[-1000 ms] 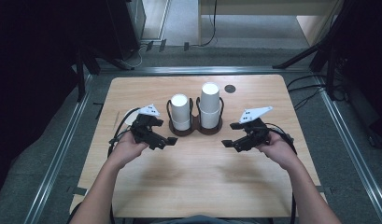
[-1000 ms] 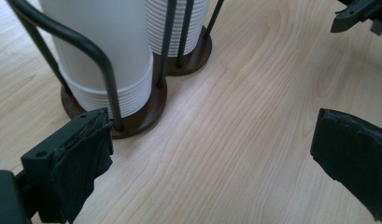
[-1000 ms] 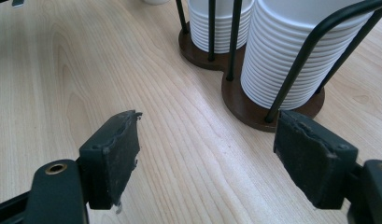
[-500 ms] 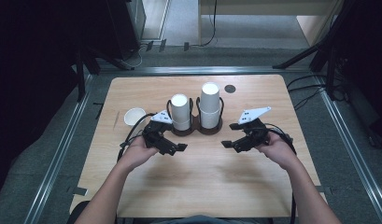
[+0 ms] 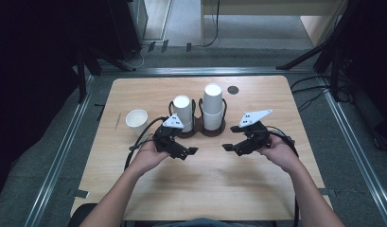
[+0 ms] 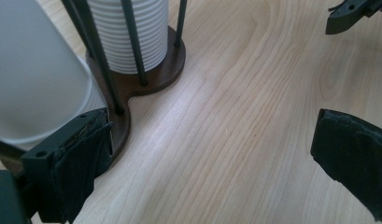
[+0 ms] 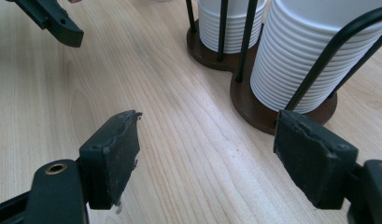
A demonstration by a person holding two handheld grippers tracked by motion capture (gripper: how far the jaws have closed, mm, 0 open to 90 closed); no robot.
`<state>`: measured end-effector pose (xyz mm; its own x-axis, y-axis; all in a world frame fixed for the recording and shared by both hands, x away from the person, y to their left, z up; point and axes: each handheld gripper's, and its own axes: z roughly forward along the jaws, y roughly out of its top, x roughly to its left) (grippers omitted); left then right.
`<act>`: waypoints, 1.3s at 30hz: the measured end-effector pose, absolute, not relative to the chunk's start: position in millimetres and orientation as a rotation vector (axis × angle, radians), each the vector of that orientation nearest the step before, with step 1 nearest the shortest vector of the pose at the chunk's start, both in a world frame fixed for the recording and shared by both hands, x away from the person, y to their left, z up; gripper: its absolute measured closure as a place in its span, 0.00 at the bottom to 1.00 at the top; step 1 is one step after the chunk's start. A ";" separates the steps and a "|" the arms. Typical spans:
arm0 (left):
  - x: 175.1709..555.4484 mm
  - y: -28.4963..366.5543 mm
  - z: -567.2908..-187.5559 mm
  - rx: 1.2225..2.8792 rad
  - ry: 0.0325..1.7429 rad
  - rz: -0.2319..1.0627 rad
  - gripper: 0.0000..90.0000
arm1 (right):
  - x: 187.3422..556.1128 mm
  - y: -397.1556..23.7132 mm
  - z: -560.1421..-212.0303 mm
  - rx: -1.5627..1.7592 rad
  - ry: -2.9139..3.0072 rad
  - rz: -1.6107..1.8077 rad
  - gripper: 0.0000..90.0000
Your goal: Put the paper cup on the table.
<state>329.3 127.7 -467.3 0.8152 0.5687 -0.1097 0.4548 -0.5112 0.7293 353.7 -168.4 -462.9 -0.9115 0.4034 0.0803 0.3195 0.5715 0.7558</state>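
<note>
Both tools, left (image 5: 184, 152) and right (image 5: 233, 144), wide open, empty, near seemingly unlabelled cup stacks (image 5: 213, 106).

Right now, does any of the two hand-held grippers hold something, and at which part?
No. The left hand-held gripper and the right hand-held gripper are both open above the table, with nothing between their jaws.

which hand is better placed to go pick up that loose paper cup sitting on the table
Left, probably. The loose paper cup stands on the left tool's side; the cup holder lies between it and the right tool. Both tools are open.
</note>
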 end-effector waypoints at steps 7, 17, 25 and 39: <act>327.2 116.0 -469.4 2.211 0.711 0.203 0.00 | 353.2 -167.5 -464.0 0.619 2.700 1.257 0.25; 328.1 107.2 -471.2 2.188 0.690 0.188 0.00 | 352.0 -165.7 -464.1 0.604 2.705 1.255 0.25; 327.9 108.6 -470.5 2.188 0.697 0.169 0.00 | 350.0 -163.6 -463.5 0.596 2.710 1.254 0.25; 327.7 110.6 -470.0 2.201 0.690 0.178 0.00 | 350.1 -164.2 -464.0 0.586 2.710 1.252 0.25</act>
